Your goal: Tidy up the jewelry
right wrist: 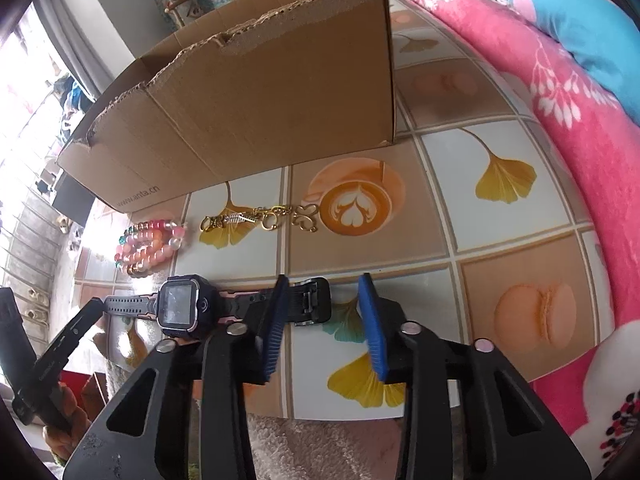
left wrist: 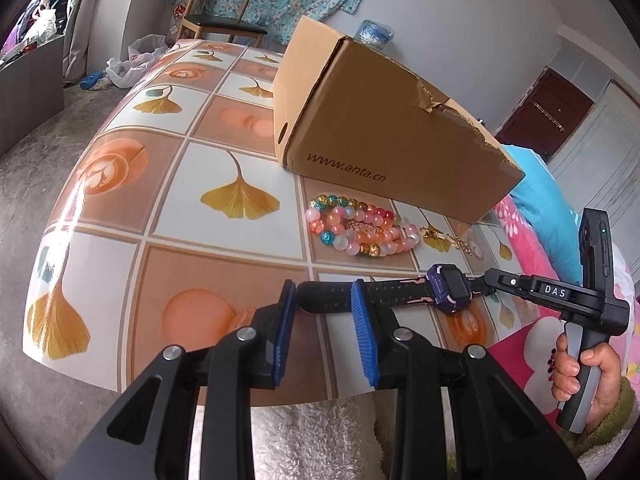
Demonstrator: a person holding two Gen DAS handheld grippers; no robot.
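I hold the watch (left wrist: 452, 286) just above the surface (left wrist: 240, 160), in front of the cardboard box (left wrist: 380, 120). My left hand-held gripper (left wrist: 324, 312) is clamped on one end of the strap, and my right hand-held gripper (right wrist: 324, 312) is clamped on the buckle end. The watch looks light. Its strap is bendy, so both ends are good places to hold. The screen could scratch. The box says "www.anta.cn". The other gripper says "DAS".
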